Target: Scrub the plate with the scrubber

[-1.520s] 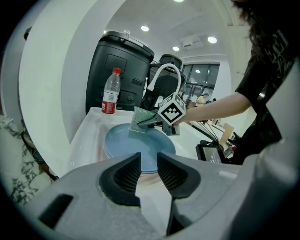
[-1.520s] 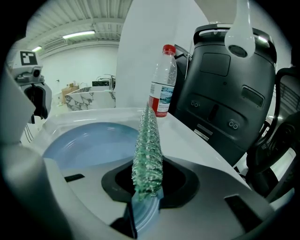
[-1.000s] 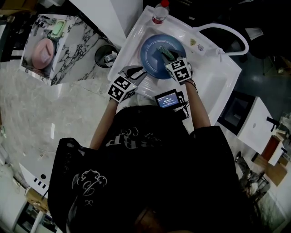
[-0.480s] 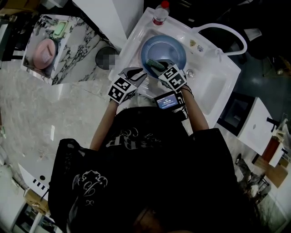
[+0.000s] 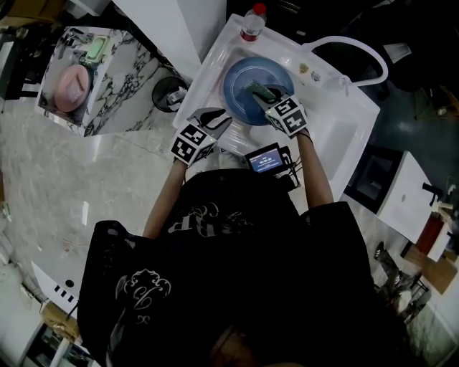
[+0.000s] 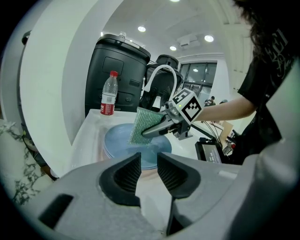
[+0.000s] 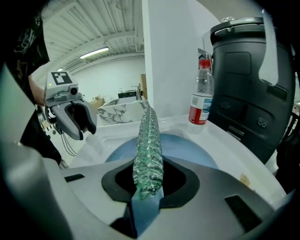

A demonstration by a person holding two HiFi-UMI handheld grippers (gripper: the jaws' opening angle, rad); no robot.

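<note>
A blue plate (image 5: 247, 86) lies in the white sink (image 5: 337, 129); it also shows in the left gripper view (image 6: 117, 140) and the right gripper view (image 7: 187, 147). My right gripper (image 5: 267, 97) is shut on a green mesh scrubber (image 7: 148, 140), which stands upright between its jaws. It holds the scrubber (image 5: 258, 91) over the plate's right part. From the left gripper view the scrubber (image 6: 140, 124) hangs just above the plate. My left gripper (image 5: 215, 116) is open and empty at the sink's near left rim, short of the plate's edge.
A red-capped bottle (image 5: 252, 21) stands at the sink's far corner. A white arched faucet (image 5: 358, 54) curves over the right side. A small screen device (image 5: 264, 158) sits by the near rim. A black bin (image 5: 168, 89) and a marble counter (image 5: 107, 79) lie left.
The right gripper swept the scrubber toward the plate's near left side, then back to its right part. The left gripper has stayed at the rim.
</note>
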